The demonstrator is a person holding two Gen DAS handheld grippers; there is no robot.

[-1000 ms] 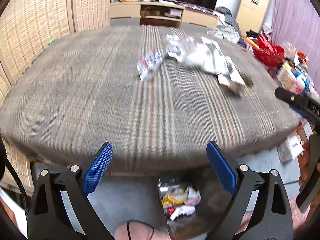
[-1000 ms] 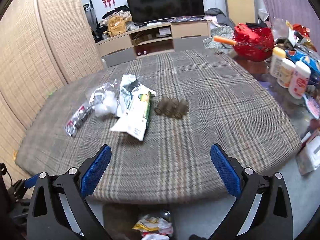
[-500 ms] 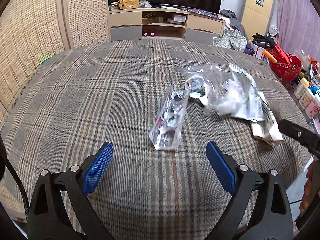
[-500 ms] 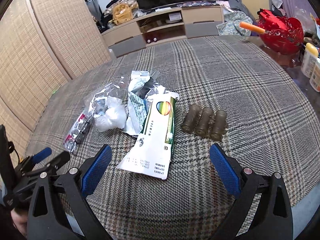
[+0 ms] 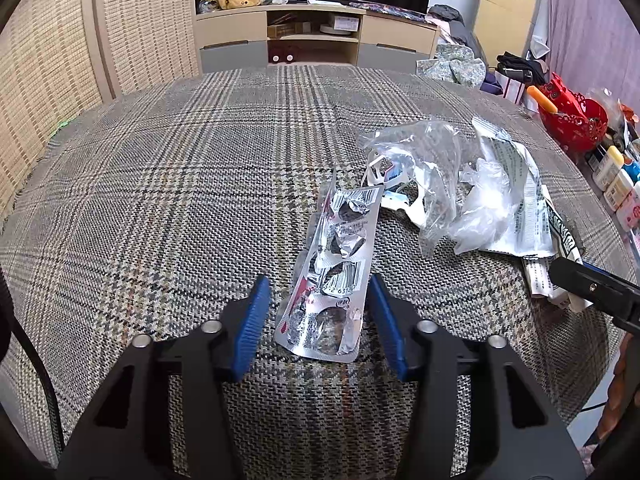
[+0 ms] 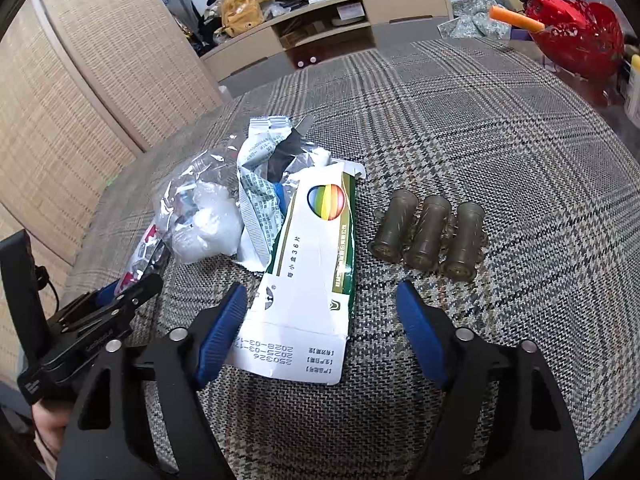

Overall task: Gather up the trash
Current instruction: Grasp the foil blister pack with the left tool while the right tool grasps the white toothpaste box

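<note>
both grippers have moved in over the plaid table (image 5: 168,184) and their jaws have just been closing. the left gripper (image 5: 318,316) brackets the foil blister pack (image 5: 332,280), the right gripper (image 6: 320,328) the flattened white carton (image 6: 308,280), jaws apart, pads not yet pressing; both grabs look imminent

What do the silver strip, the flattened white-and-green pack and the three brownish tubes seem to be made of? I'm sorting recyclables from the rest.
Silver strip: likely foil-backed blister plastic; shiny, crinkled, its pockets torn open.
White-and-green pack: looks like thin printed cardboard; matte, flat, with a ragged torn edge.
Three brownish tubes: probably translucent plastic, ribbed and dull; rubber cannot be ruled out.
</note>
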